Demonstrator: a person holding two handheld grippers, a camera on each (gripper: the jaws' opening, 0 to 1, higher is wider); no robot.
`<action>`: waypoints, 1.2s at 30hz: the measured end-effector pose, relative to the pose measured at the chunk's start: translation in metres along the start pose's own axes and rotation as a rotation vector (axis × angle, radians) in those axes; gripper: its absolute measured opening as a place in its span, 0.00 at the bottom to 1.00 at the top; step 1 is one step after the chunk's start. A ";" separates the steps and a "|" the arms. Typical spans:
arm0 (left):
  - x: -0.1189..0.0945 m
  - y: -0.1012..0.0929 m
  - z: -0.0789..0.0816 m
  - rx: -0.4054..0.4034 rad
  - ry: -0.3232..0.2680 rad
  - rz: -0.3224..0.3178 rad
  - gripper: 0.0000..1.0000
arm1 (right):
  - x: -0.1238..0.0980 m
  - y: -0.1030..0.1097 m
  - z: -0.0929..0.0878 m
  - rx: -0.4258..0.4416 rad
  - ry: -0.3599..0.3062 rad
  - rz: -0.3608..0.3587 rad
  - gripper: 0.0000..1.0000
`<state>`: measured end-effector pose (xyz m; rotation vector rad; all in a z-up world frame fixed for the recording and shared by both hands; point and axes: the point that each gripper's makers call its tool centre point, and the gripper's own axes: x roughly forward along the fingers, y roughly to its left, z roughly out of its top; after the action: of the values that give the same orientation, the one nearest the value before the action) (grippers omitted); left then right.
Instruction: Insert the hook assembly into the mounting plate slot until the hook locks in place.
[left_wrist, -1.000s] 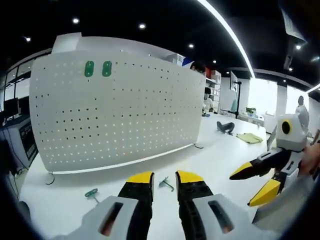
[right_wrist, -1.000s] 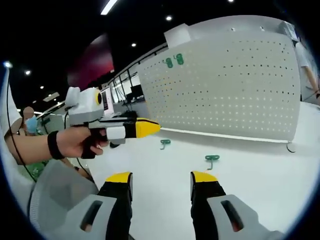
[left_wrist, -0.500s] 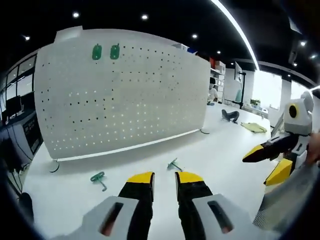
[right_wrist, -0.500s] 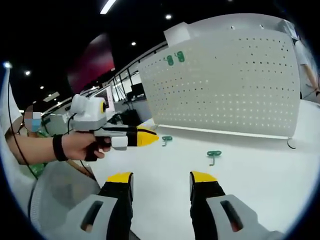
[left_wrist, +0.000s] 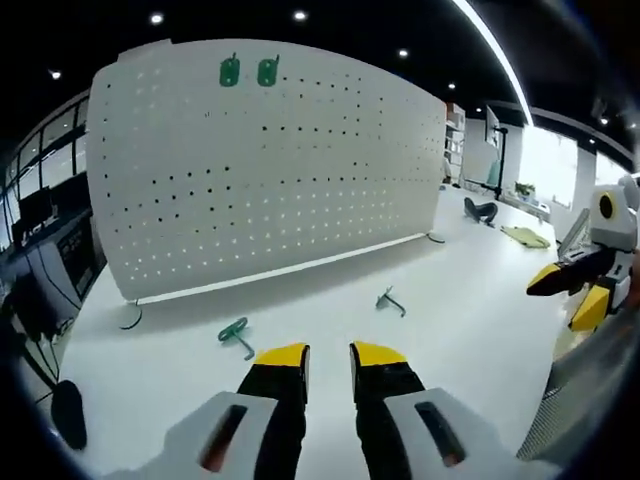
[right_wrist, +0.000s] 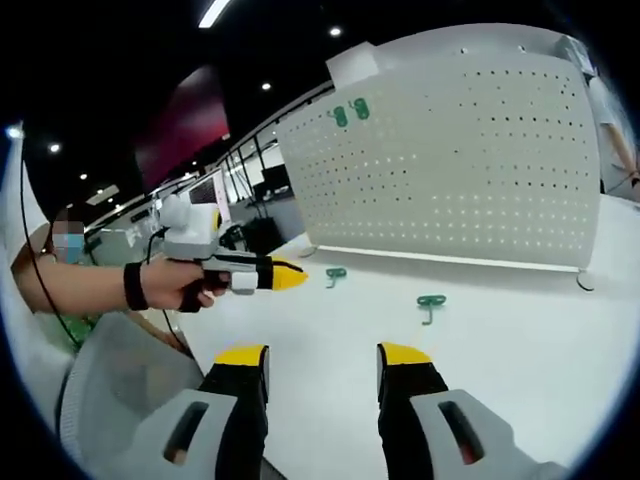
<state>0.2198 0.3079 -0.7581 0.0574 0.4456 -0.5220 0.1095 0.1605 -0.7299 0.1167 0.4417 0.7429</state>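
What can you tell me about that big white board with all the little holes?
The pegboard is a large white panel, probably metal, dotted with even rows of small holes. It stands upright on the white table, propped on small feet at its lower corners. Two green hooks hang side by side near its top edge. Two more green hooks lie on the table in front, not touching it. Neither hand-held gripper touches it.

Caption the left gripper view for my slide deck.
Open left gripper faces two green hooks lying on the white table before a pegboard.
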 end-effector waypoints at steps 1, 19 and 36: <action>-0.001 0.003 0.001 -0.007 -0.003 0.000 0.18 | 0.000 0.000 0.000 -0.002 0.001 0.000 0.43; 0.007 0.061 -0.001 -0.050 0.027 0.096 0.17 | 0.000 -0.005 -0.004 0.007 0.007 -0.018 0.43; 0.037 0.085 -0.016 0.010 0.133 0.110 0.15 | 0.001 -0.007 -0.005 0.012 0.008 -0.024 0.43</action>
<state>0.2836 0.3671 -0.7935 0.1264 0.5666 -0.4134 0.1120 0.1559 -0.7365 0.1193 0.4541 0.7170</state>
